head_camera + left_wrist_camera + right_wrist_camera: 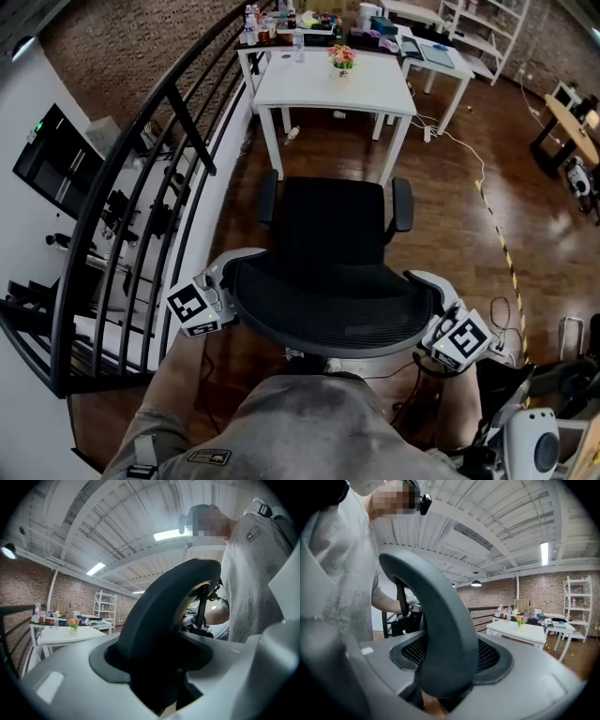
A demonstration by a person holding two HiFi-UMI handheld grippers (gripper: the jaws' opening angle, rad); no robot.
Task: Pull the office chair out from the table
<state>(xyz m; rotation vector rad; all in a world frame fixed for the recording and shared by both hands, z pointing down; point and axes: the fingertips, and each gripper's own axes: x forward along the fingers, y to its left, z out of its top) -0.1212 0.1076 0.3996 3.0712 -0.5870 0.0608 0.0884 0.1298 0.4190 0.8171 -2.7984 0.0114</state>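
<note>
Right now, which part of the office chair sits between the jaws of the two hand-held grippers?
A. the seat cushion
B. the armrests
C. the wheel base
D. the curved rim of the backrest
D: the left gripper and the right gripper each have the dark curved rim of the backrest standing between their jaws, one at each end of it.
</note>
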